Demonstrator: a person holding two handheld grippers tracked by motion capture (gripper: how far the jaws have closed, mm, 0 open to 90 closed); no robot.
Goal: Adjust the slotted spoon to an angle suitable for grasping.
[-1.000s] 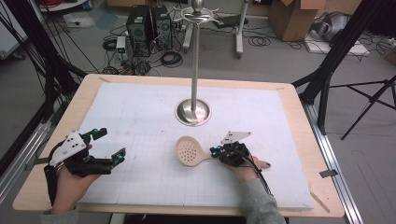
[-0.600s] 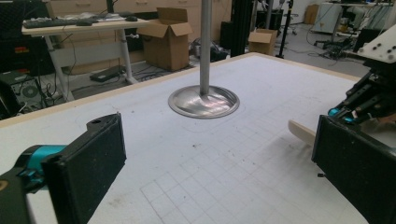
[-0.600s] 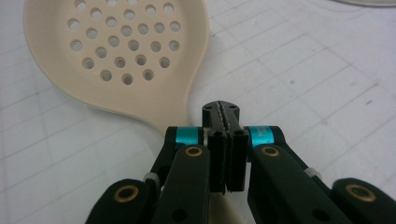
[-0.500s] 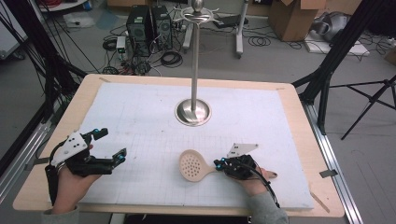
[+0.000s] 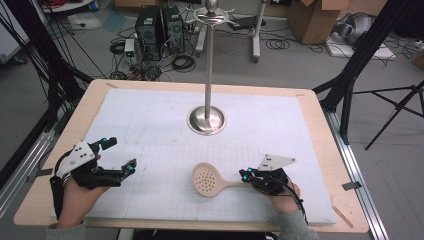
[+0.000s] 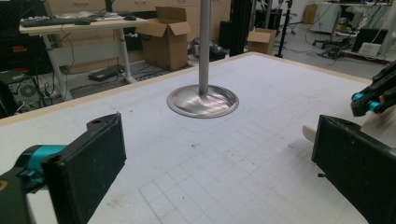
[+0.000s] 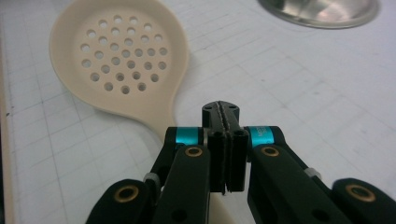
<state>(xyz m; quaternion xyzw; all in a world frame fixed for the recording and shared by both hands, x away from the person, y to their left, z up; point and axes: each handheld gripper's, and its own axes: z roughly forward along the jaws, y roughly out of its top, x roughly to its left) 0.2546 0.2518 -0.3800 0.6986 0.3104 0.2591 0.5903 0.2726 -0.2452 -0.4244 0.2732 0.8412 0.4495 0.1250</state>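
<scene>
Skimmer spoon [image 5: 212, 179] is lying flat on the surface [image 5: 150, 125], its perforated bowl pointing toward the left tongs [image 5: 119, 156] and its handle running under the right tongs [image 5: 244, 175], whose jaws are pressing together over it. The left tongs are sitting well apart from the spoon, jaws spread wide and holding nothing. Behind stands a metal stand [image 5: 206, 119].

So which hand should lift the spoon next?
The right one, probably. Its tool is already shut on the spoon handle, seen pinched in the right gripper view. The left tool is open, holds nothing, and sits apart at the mat's left side.
</scene>
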